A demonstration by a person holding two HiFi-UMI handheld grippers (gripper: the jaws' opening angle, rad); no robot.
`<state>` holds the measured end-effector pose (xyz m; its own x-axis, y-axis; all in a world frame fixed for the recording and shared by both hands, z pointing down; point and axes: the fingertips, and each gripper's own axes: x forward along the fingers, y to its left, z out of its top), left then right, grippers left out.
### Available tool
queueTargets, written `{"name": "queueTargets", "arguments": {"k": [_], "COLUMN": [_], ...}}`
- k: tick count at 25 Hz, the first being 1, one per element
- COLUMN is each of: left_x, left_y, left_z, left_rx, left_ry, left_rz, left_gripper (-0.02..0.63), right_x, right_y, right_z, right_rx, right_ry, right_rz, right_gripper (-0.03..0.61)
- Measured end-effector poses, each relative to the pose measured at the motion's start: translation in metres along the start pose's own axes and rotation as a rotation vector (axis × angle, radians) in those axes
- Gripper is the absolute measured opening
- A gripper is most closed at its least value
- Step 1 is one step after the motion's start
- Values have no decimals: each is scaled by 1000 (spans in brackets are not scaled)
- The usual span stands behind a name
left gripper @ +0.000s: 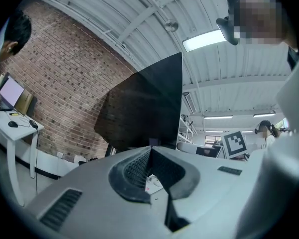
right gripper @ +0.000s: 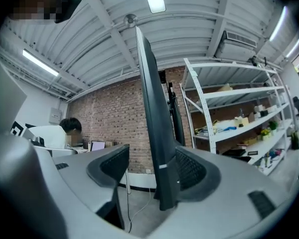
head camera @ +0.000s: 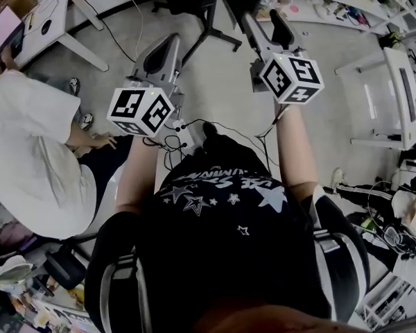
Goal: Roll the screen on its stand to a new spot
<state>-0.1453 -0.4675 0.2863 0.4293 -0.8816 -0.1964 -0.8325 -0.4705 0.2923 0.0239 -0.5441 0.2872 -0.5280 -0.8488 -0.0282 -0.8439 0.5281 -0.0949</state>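
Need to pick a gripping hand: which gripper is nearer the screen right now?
Right. The right gripper has the screen edge-on between its open jaws. The left gripper is shut, with the screen ahead of its tips, not between them.

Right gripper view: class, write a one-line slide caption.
Edge-on screen between the open fingers of the right gripper; brick wall behind.

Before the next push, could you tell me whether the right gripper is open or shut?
Open: on the right gripper the jaws stand apart; the screen sits edge-on between them, unclamped.
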Motion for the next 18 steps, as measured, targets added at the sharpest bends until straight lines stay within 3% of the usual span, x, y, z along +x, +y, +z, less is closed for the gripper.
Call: {"name": "queueTargets", "arguments": {"k": [5,18], "left_x": [18,59], "left_y": [11,35], "left_z": [9,9], "left_rx": [13,26], "left_ry": [-11,-2], "left_rz": [8,15], "left_gripper": [11,11], "right_x": [32,78], "right_y": [-3,-4], "right_z": [9,34], "right_rx": [-28,-133], "right_ry": [-11,-49], "right_rz": [3,-19], "right_gripper": [319,319]}}
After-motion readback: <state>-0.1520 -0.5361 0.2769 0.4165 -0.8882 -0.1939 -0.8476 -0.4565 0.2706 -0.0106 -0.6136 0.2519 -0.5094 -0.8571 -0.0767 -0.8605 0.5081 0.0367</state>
